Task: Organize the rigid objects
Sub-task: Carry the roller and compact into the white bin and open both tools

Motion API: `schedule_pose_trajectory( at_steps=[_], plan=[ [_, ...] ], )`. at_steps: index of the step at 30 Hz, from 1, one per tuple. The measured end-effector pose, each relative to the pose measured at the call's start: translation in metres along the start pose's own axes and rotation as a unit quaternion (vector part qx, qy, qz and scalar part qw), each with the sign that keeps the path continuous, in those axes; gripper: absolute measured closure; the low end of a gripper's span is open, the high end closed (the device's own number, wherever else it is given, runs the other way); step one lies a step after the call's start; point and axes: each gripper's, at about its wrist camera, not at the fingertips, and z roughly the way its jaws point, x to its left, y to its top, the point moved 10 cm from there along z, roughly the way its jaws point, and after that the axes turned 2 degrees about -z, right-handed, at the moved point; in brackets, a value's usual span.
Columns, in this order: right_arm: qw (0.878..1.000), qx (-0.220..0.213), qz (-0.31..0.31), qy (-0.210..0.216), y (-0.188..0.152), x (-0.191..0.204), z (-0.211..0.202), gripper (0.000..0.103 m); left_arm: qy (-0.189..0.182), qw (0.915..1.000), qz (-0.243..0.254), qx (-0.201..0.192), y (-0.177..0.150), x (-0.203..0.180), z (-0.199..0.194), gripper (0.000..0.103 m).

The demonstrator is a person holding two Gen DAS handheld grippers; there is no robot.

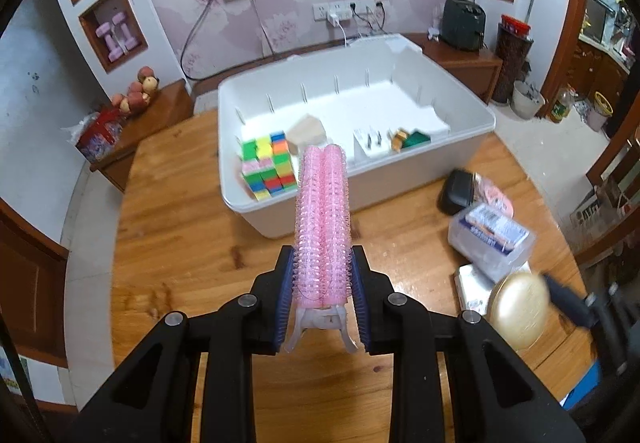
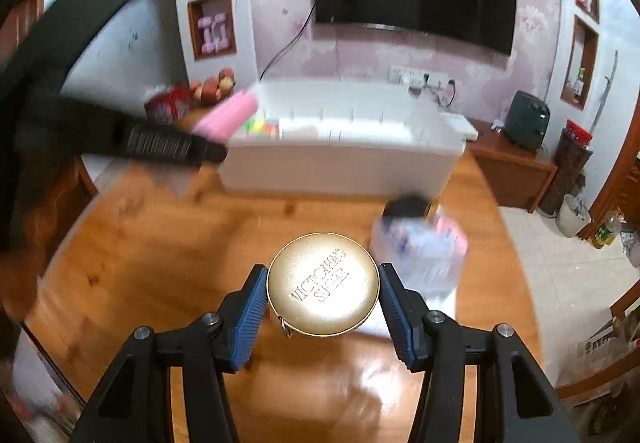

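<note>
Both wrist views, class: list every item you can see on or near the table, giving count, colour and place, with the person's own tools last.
Bin: one, white, back of the table.
Puzzle cubes: stacked, multicoloured, bin's near-left corner.
Wooden block: one, pale, inside bin.
Clear box: one, table's right side.
Black case: one, beside bin.
Hair roller clip: one, pink, held over the table.
Round tin: one, gold, held.
Left hand-held gripper: black, blue pads, shut on the clip.
Right hand-held gripper: black, blue pads, shut on the tin.
</note>
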Motion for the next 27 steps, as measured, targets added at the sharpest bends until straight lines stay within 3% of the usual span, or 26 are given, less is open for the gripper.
schedule_pose_trajectory(
  at_steps=[8, 15, 21, 27],
  plan=[
    [0.998, -0.058, 0.009, -0.009, 0.109, -0.020, -0.026, 0.048, 0.015, 0.9991, -0.018, -0.035, 0.044, 0.019, -0.017, 0.074],
    [0.995, -0.093, 0.007, -0.042, 0.189, -0.035, -0.030, 0.048, 0.020, 0.9975, -0.044, -0.051, 0.084, 0.038, -0.019, 0.074],
    [0.996, -0.069, 0.014, -0.062, 0.222, -0.052, 0.007, 0.048, 0.018, 0.9972, -0.060, -0.041, 0.102, 0.042, -0.003, 0.074],
    [0.997, -0.009, 0.022, -0.072, 0.225, -0.066, 0.069, 0.048, 0.024, 0.9975, -0.065, -0.015, 0.112, 0.044, 0.038, 0.074]
  ],
)
